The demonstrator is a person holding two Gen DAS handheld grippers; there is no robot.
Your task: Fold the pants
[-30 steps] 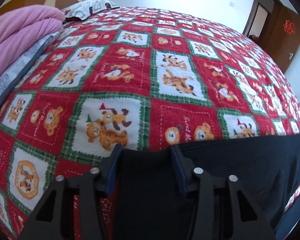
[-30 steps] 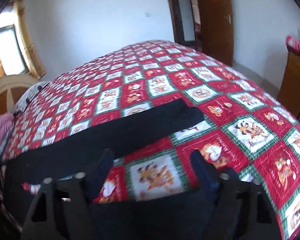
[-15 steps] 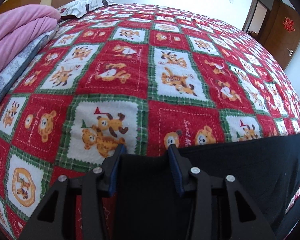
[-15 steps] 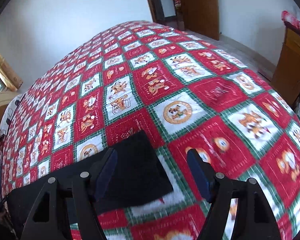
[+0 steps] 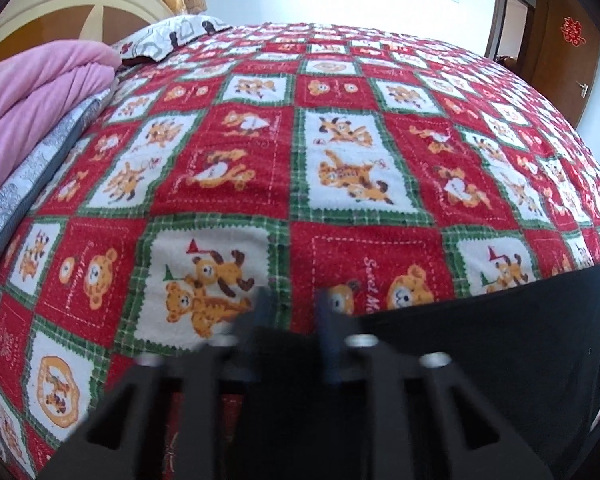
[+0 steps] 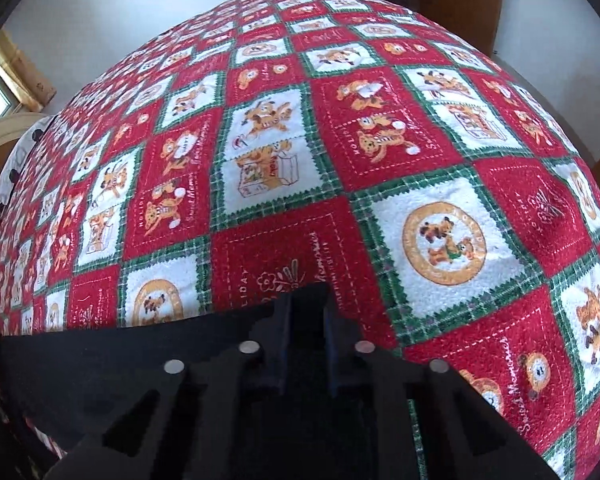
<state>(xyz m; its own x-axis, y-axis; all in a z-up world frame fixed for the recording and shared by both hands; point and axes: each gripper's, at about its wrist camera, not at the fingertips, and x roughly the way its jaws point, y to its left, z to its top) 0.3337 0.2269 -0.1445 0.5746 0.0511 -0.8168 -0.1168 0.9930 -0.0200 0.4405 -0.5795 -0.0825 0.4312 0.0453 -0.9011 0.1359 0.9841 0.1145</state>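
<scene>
Both grippers have closed since a second ago: left gripper (image 5: pixel 290 304) and right gripper (image 6: pixel 307 300) each clench the black pants (image 5: pixel 500 340) edge at 6 o'clock on the bed (image 5: pixel 340 160). Fold lift may begin.

Black pants (image 5: pixel 480 344), plain dark fabric, lying flat and spread out along the near edge of the bed. Straight top edge, no obvious wrinkles. One corner (image 6: pixel 306 294) poking furthest up onto the quilt.
</scene>
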